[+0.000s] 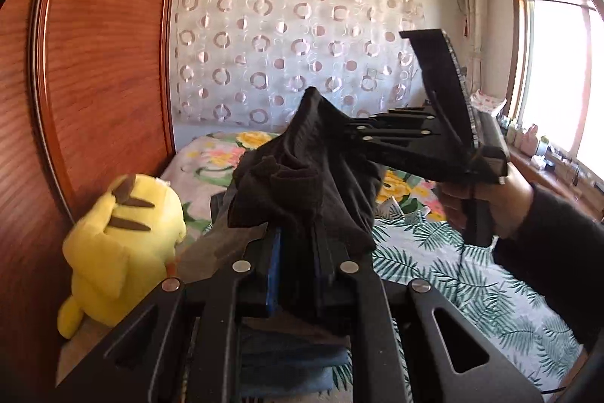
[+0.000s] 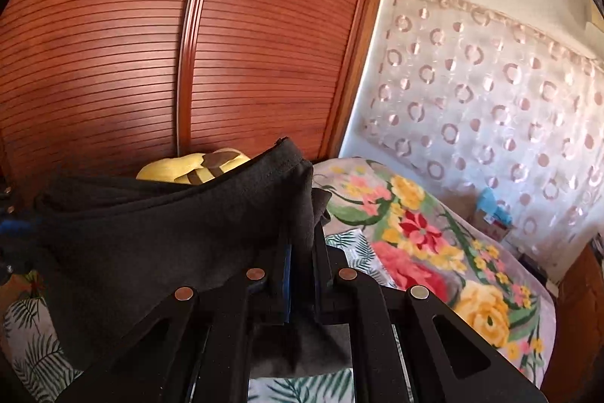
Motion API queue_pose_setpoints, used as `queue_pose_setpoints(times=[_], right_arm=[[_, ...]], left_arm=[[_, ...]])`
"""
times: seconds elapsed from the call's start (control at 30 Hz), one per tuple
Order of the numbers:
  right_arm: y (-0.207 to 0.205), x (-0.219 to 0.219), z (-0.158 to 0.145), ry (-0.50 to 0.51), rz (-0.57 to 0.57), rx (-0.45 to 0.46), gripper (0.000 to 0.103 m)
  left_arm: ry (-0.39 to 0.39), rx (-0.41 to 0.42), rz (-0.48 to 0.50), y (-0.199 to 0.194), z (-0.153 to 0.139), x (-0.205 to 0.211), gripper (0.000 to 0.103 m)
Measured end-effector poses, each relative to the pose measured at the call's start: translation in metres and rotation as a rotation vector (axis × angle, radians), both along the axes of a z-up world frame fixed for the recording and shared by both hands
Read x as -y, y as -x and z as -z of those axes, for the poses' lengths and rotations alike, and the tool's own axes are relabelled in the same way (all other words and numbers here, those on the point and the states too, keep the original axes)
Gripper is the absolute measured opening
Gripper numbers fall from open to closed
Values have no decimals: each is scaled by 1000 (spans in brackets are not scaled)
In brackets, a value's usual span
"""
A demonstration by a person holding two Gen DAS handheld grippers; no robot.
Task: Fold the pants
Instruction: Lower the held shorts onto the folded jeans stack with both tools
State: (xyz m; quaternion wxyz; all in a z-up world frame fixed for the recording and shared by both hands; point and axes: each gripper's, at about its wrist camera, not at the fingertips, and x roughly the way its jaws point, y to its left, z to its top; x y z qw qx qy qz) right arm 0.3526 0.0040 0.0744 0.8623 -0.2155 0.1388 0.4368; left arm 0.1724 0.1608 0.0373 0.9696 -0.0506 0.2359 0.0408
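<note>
The black pants (image 1: pixel 302 176) are held up in the air above the bed, stretched between both grippers. My left gripper (image 1: pixel 298 244) is shut on one bunched edge of the pants. My right gripper (image 2: pixel 302 252) is shut on another edge of the pants (image 2: pixel 170 225), which drape away to the left. In the left wrist view the right gripper (image 1: pixel 353 133) comes in from the right, held by a hand, its fingers buried in the cloth.
A yellow plush toy (image 1: pixel 120 252) sits against the wooden wardrobe (image 1: pixel 94 63) on the left. The bed has a leaf-print sheet (image 1: pixel 453 270) and a floral blanket (image 2: pixel 434 244). Folded blue and dark clothes (image 1: pixel 287 357) lie below the left gripper. A curtain (image 1: pixel 294 44) hangs behind.
</note>
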Motion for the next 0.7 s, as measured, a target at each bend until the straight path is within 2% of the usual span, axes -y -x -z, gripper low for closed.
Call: queue_pose_setpoints(times=[0.27,0.5,0.57,0.7], right_arm=[[-9,-2,3,3,-31,-16,8],[-15,-4,4,19,-24,-43,9],[-18,1,1,8,-12,-63,18],[-23,17,-12,-66,-12,-144,20]], left_arm=[[-40,-14,-38,3,8,2,15],[-21,-48,-64,-1,20,-5,15],[-15,-58,-70,-2,24,-7,15],[-18,-65,-75,-4,27,-8,15]])
